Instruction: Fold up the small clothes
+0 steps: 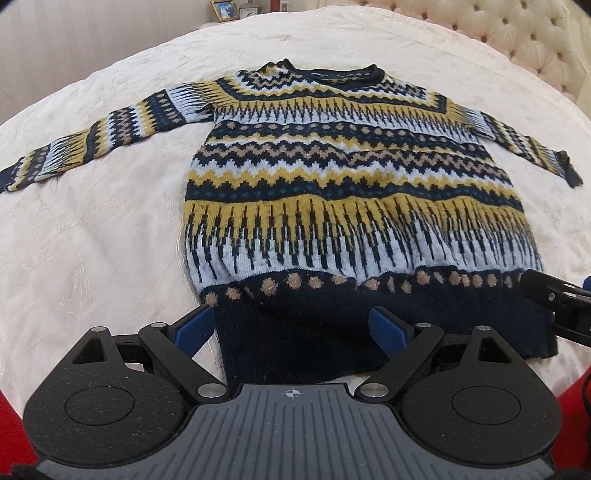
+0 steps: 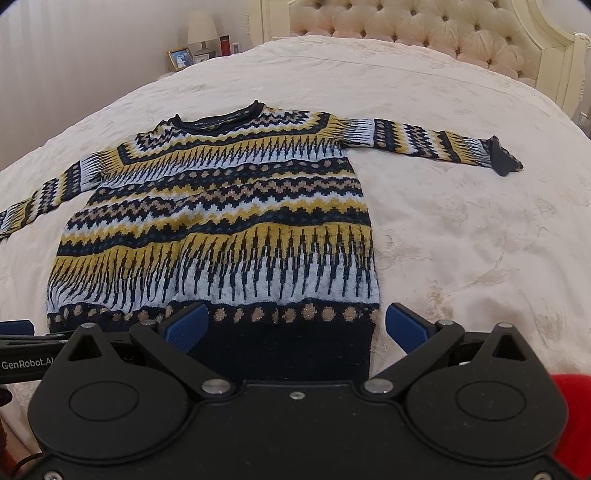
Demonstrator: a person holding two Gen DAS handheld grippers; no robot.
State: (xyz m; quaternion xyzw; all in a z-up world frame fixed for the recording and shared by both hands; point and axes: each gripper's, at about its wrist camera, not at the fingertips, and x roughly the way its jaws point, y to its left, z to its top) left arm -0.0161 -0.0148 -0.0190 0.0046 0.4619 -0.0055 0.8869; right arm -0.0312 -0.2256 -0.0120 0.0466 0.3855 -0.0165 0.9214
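Centrally, a knitted sweater (image 1: 351,177) lies flat and face-up on a cream bedspread (image 1: 92,240), neckline away from the cameras and hem nearest them. Its wool is fuzzy and patterned in horizontal bands of zigzags, diamonds and long tapering spikes in navy, mustard yellow, pale blue and tan. The neck (image 1: 325,72) is a rolled navy edge; the hem (image 1: 314,332) is a wide band of plain dark navy ribbing, topped by a row of tan dots. Both sleeves are spread outward: the left sleeve (image 1: 92,136) reaches toward the left edge of the bed, and the right sleeve (image 2: 436,146) ends in a dark, slightly crumpled cuff (image 2: 504,160). The bedspread is a soft, faintly embossed fabric with shallow wrinkles.

The left gripper (image 1: 291,328) hangs over the hem's left corner with its blue ribbed pads (image 1: 194,328) spread wide, nothing between them but the hem below. The right gripper (image 2: 299,326) stands likewise wide apart over the hem's right corner, one blue pad (image 2: 406,326) off the fabric's edge over the bedspread. Both bodies are matte black plastic with round pivot discs and metal pins.

Behind the bed stand a tufted, buttoned headboard (image 2: 406,33) and a nightstand bearing a framed photo (image 2: 181,58), a lamp (image 2: 202,33) and a red bottle (image 2: 224,45). Red sleeve fabric (image 2: 572,424) shows at the lower corner.
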